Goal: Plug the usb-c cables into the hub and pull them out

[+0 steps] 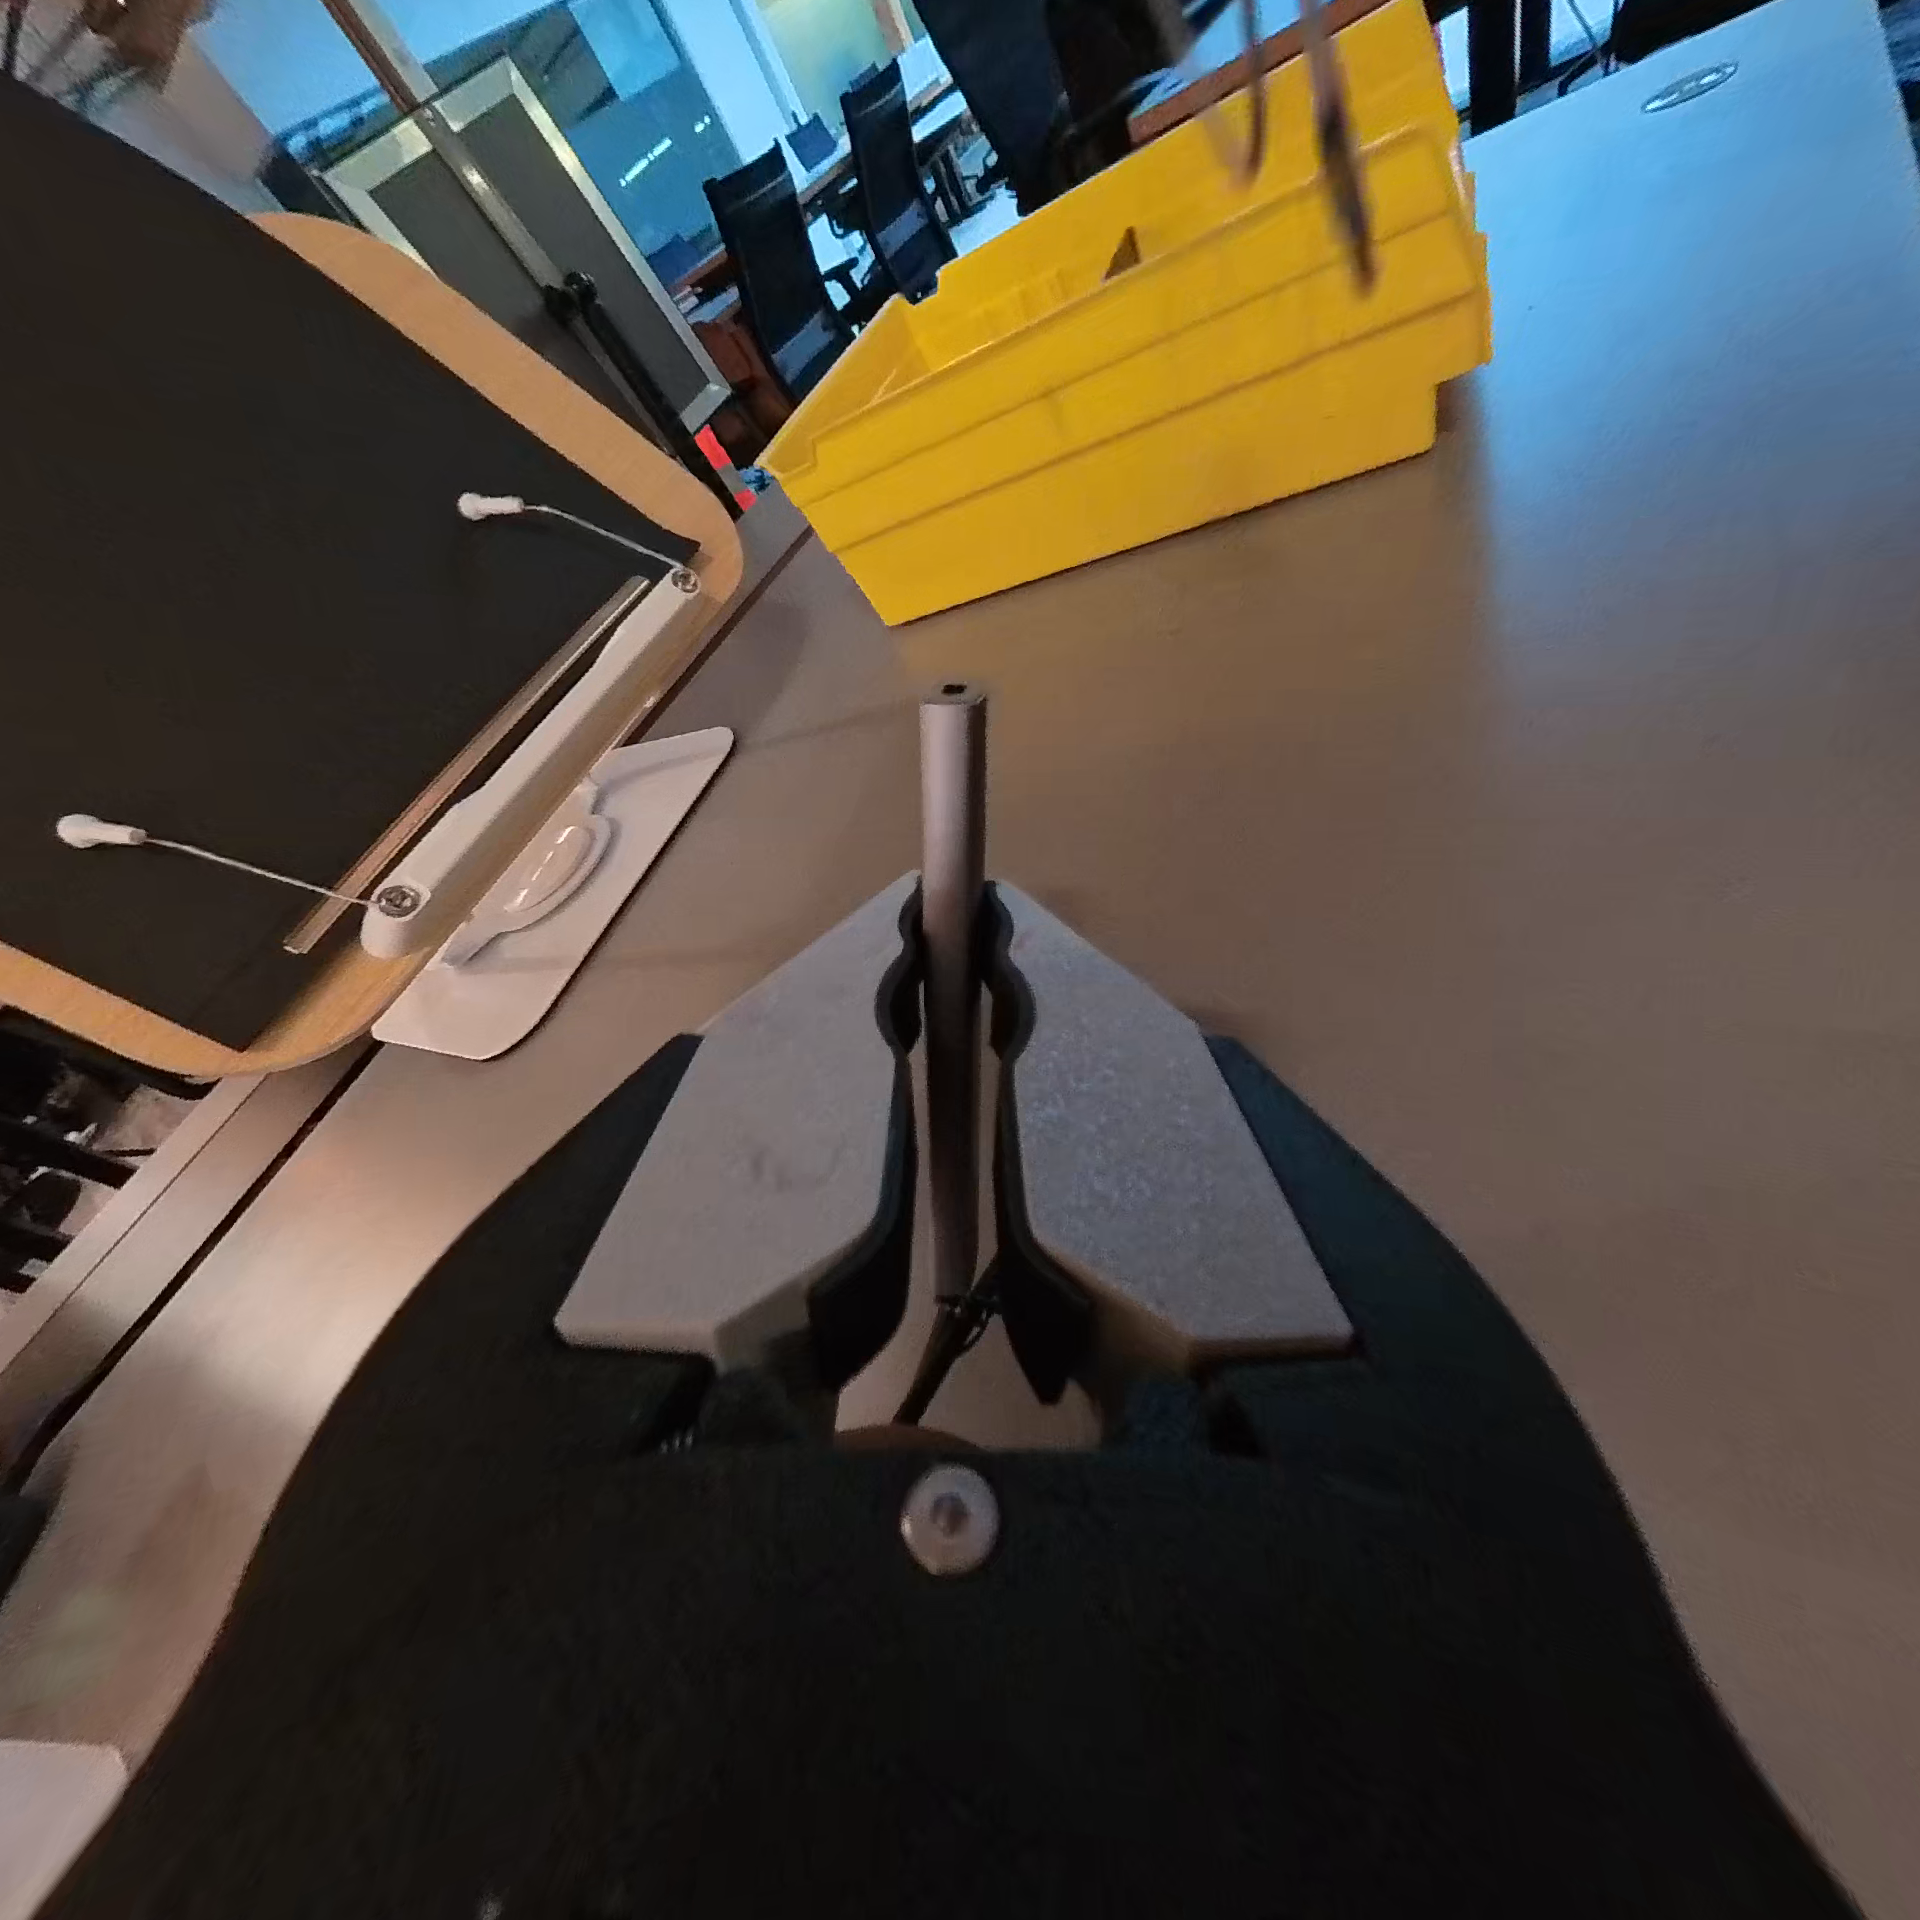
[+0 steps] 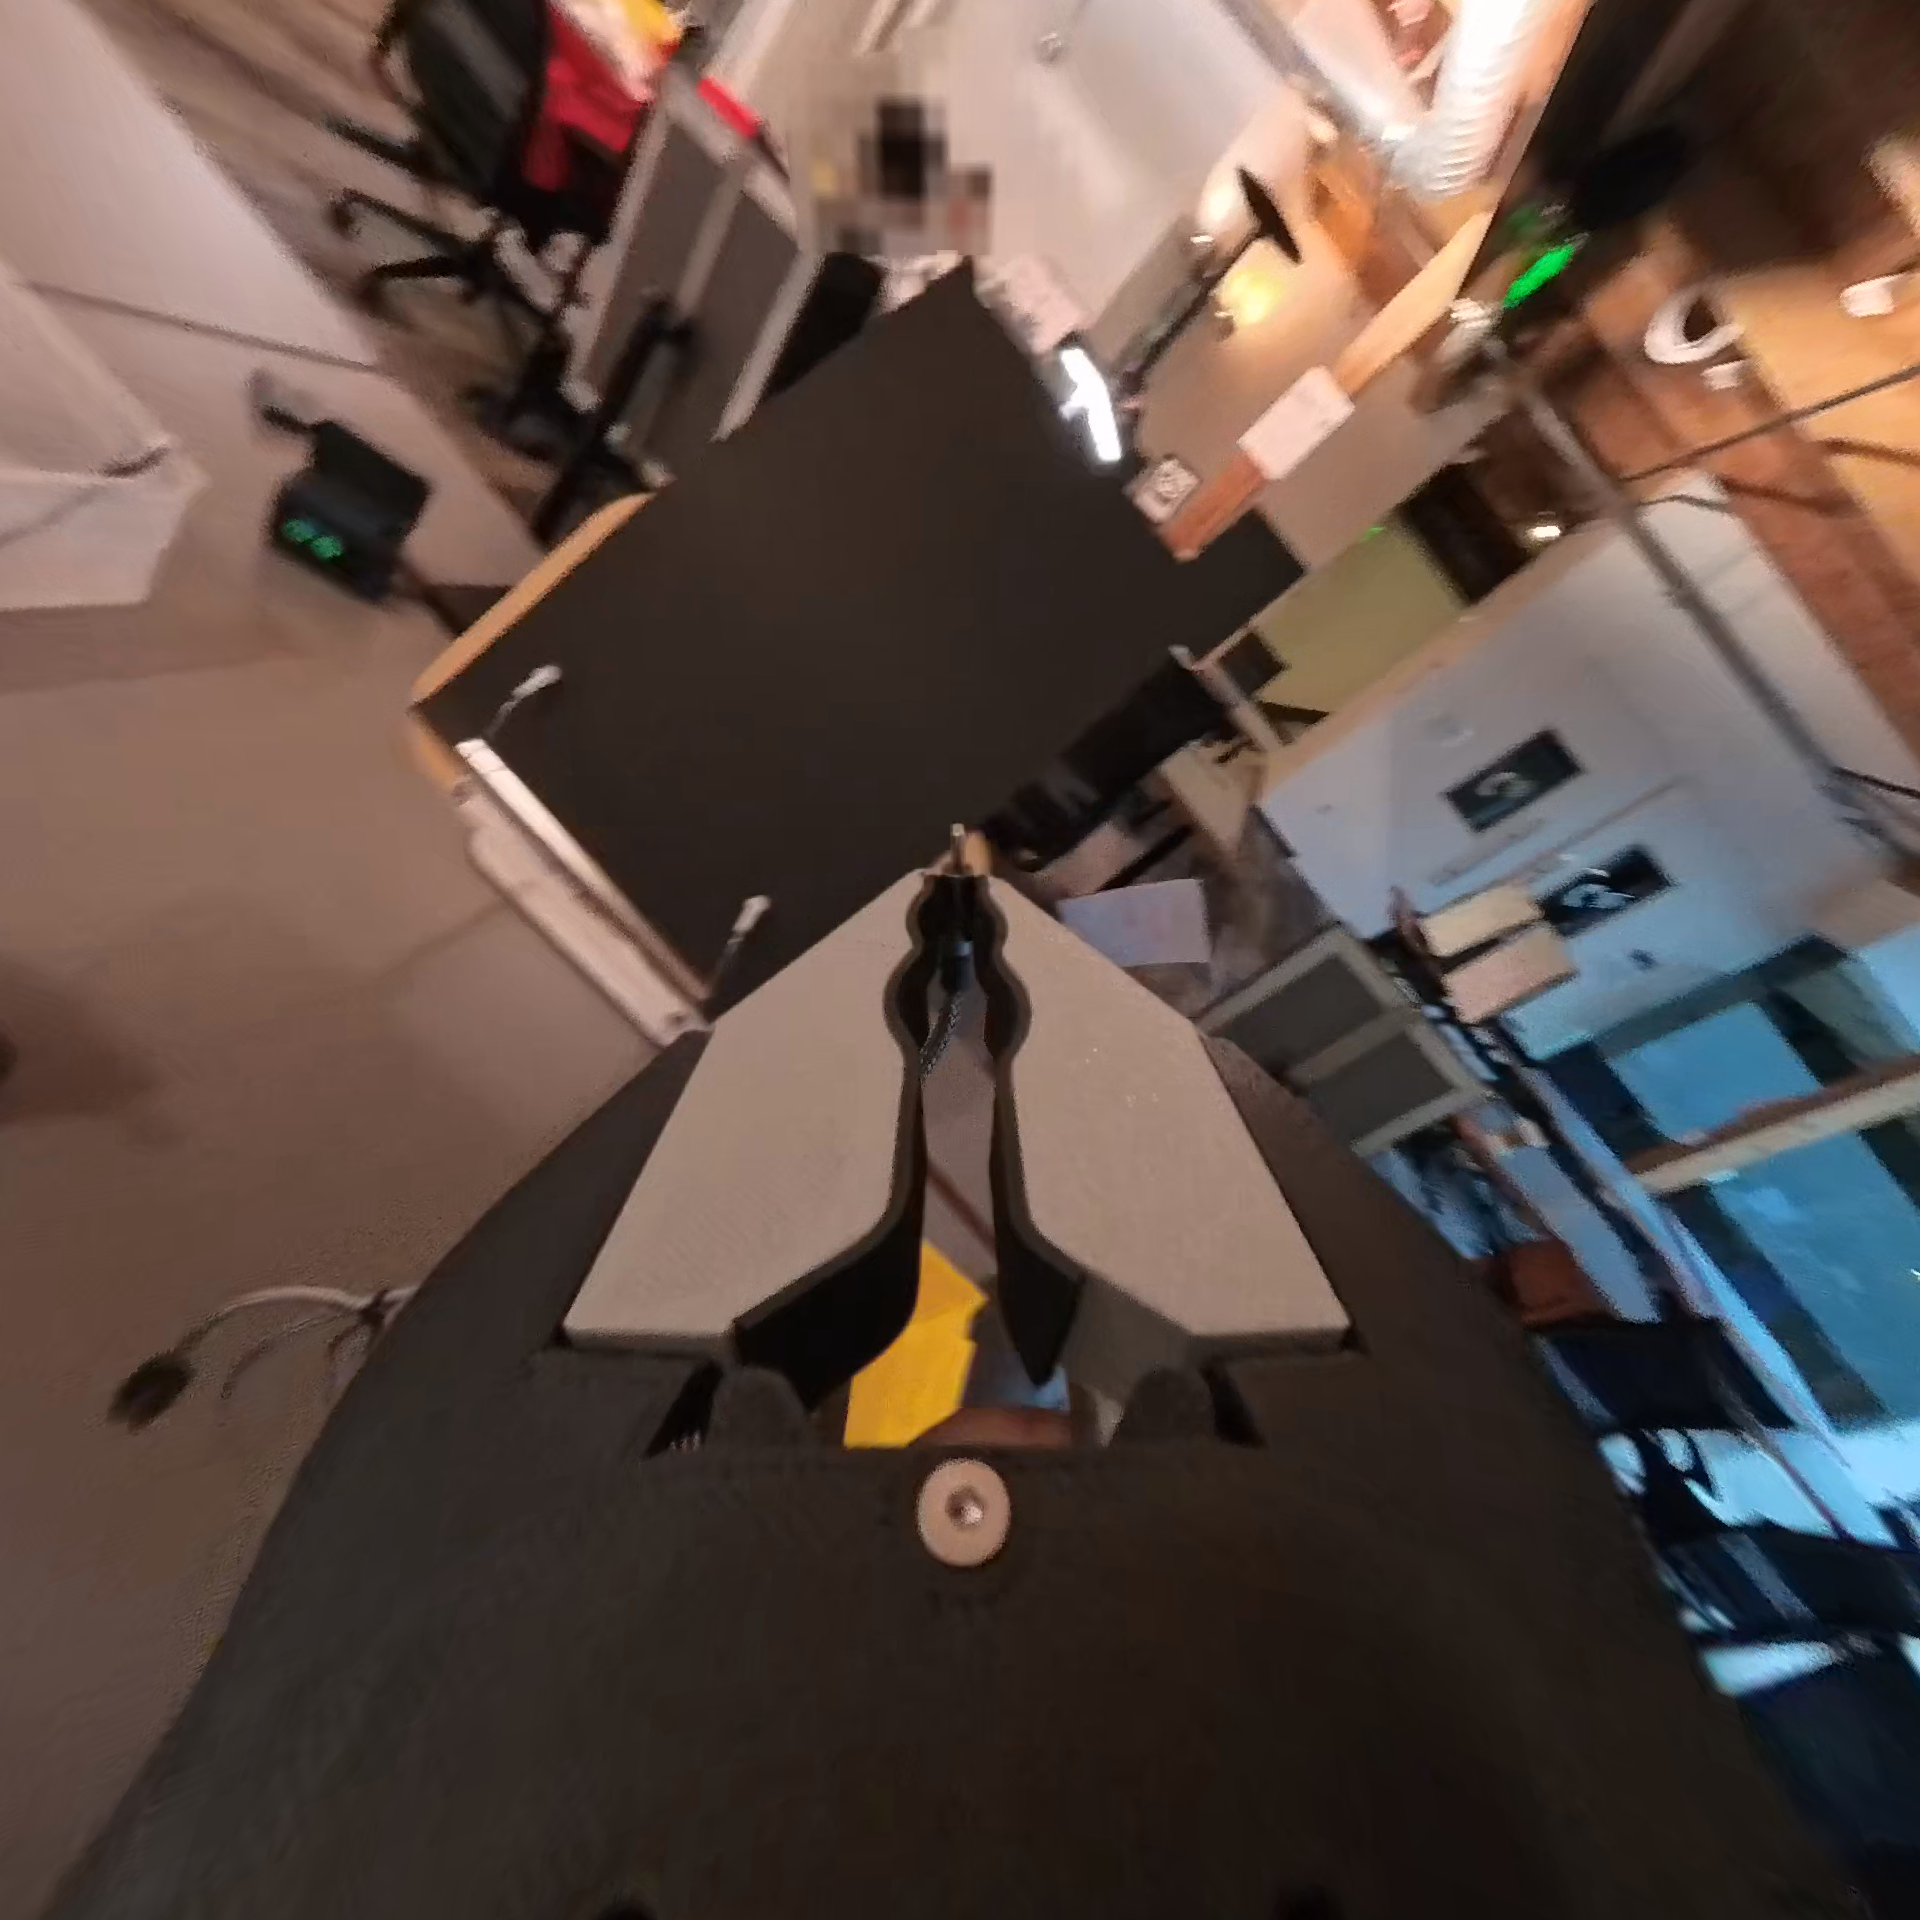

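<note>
You worked in an open-plan office. Desk [image 1: 1455, 935] was a long grey tabletop with a black divider panel [image 1: 260, 520] edged in wood. Behind it stood black office chairs [image 1: 774, 249] at more desks and glass partitions [image 1: 623, 125]. Your right wrist view, blurred, showed carpet [image 2: 208, 935], another swivel chair [image 2: 468, 156], shelving [image 2: 1558, 987] and a brick wall [image 2: 1849, 582].
</note>
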`<act>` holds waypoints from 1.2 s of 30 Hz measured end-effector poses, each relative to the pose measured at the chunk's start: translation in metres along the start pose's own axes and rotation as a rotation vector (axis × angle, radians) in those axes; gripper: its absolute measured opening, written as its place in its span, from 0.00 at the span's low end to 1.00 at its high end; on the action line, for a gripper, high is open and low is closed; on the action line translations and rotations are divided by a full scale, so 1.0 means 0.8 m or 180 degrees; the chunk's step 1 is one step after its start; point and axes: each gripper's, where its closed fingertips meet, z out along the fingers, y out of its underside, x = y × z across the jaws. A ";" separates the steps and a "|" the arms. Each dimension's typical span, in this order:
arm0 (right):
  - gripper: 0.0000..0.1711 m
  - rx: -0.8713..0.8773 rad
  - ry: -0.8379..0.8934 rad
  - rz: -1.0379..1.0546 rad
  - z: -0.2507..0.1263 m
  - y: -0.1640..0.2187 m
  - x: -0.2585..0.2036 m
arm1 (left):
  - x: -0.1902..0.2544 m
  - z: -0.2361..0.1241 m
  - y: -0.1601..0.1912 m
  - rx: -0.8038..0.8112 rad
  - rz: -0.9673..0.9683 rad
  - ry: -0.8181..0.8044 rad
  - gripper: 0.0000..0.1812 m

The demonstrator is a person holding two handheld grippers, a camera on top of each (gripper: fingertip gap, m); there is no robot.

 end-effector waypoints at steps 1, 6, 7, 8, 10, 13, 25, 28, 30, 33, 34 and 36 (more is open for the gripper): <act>0.01 0.0004 0.0157 -0.0007 -0.006 -0.008 0.022 | -0.002 0.000 0.001 -0.0003 -0.0016 -0.0012 0.03; 0.02 -0.0238 0.0608 0.0038 -0.021 -0.005 0.101 | -0.005 0.000 0.005 -0.0035 -0.0046 -0.0043 0.03; 0.02 -0.0313 0.0651 0.0056 -0.021 0.003 0.110 | -0.005 0.001 0.005 -0.0035 -0.0044 -0.0045 0.03; 0.02 -0.0391 0.0692 0.0060 -0.020 0.014 0.116 | -0.005 0.001 0.004 -0.0028 -0.0040 -0.0046 0.03; 0.02 -0.0514 0.0739 0.0078 -0.017 0.037 0.123 | -0.005 0.000 0.003 -0.0017 -0.0033 -0.0046 0.03; 0.02 -0.0638 0.0705 0.0194 -0.008 0.079 0.120 | -0.004 0.000 0.001 0.0002 -0.0035 -0.0036 0.03; 0.02 -0.1200 0.0275 0.0486 0.011 0.213 0.075 | 0.002 0.004 0.002 -0.0024 0.0011 0.0005 0.03; 0.02 -0.1282 0.0265 0.0442 0.011 0.228 0.069 | 0.001 0.004 0.002 -0.0024 0.0004 -0.0008 0.03; 0.01 -0.1223 0.0324 0.0476 0.005 0.227 0.075 | 0.001 0.004 0.004 -0.0034 -0.0007 -0.0006 0.03; 0.02 -0.0878 0.0678 0.0640 -0.021 0.202 0.110 | 0.001 0.005 0.005 -0.0044 -0.0009 -0.0012 0.03; 0.01 -0.0665 0.0807 0.0755 -0.032 0.188 0.125 | 0.001 0.005 0.005 -0.0047 -0.0009 -0.0008 0.03; 0.01 -0.0259 0.0910 0.0978 -0.056 0.158 0.145 | 0.001 0.006 0.005 -0.0045 0.0001 -0.0013 0.03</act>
